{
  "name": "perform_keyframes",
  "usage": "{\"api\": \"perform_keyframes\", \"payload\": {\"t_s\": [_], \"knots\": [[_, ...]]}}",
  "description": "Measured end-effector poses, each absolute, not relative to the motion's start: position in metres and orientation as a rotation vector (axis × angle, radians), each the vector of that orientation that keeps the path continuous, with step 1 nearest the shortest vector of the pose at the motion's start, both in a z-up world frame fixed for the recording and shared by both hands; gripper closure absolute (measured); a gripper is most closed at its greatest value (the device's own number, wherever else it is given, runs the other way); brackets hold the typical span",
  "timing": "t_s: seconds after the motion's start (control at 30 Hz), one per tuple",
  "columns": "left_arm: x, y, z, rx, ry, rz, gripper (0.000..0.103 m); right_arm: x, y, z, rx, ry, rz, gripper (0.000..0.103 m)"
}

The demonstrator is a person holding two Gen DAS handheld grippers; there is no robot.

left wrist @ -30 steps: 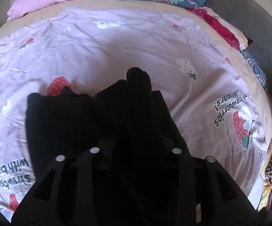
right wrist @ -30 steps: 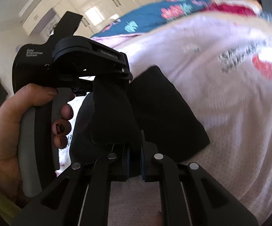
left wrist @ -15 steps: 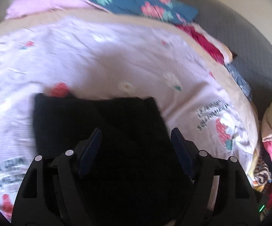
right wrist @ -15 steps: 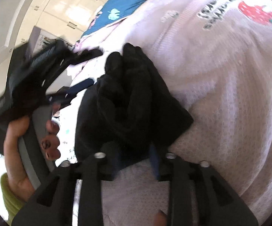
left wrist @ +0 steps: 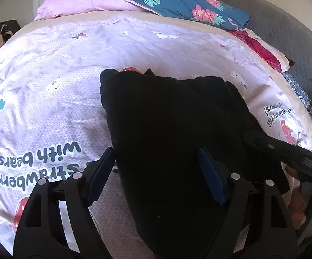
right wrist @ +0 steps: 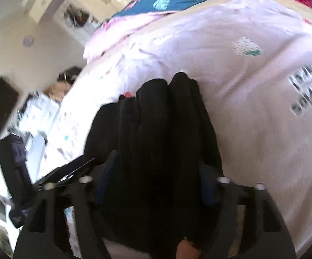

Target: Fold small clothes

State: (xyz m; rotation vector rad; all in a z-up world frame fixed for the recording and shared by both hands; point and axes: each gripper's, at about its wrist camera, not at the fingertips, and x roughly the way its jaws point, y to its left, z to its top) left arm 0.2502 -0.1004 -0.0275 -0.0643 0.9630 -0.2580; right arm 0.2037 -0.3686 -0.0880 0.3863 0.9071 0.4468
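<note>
The black garment (left wrist: 173,129) lies folded on the bed (left wrist: 48,99) near its front edge. The left gripper (left wrist: 157,168) has just been opening, straddling cloth unpressed. The right gripper (right wrist: 156,183), just closing, looks clenched on bunched folds. Bare sheet spreads behind.

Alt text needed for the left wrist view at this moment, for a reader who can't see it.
A black garment lies folded flat on a pink strawberry-print bedspread, with the left hand-held gripper open above its near edge, one finger on each side. The right hand-held gripper reaches in from the right edge; a blue floral quilt lies behind.
</note>
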Motion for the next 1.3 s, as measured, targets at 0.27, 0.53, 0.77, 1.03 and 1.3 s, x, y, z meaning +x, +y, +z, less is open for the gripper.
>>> {"api": "perform_keyframes", "payload": {"t_s": [0.27,0.53,0.77,1.03,1.3], "knots": [[0.233,-0.116,-0.021,-0.038,0.953,-0.305,0.031,0.198,-0.380,-0.066,0.265,0.816,0.451,0.087],[0.228,-0.119,-0.029,-0.040,0.975,-0.293,0.029,0.197,-0.392,-0.095,0.300,0.874,0.376,0.075],[0.223,-0.115,-0.025,-0.038,0.971,-0.287,0.028,0.178,-0.398,-0.080,0.271,0.822,0.294,0.059],[0.215,-0.112,-0.015,-0.047,0.960,-0.292,0.023,0.147,-0.404,-0.053,0.229,0.730,0.235,0.029],[0.203,-0.108,-0.003,-0.041,0.942,-0.289,0.013,0.124,-0.405,-0.036,0.208,0.687,0.215,0.010]]}}
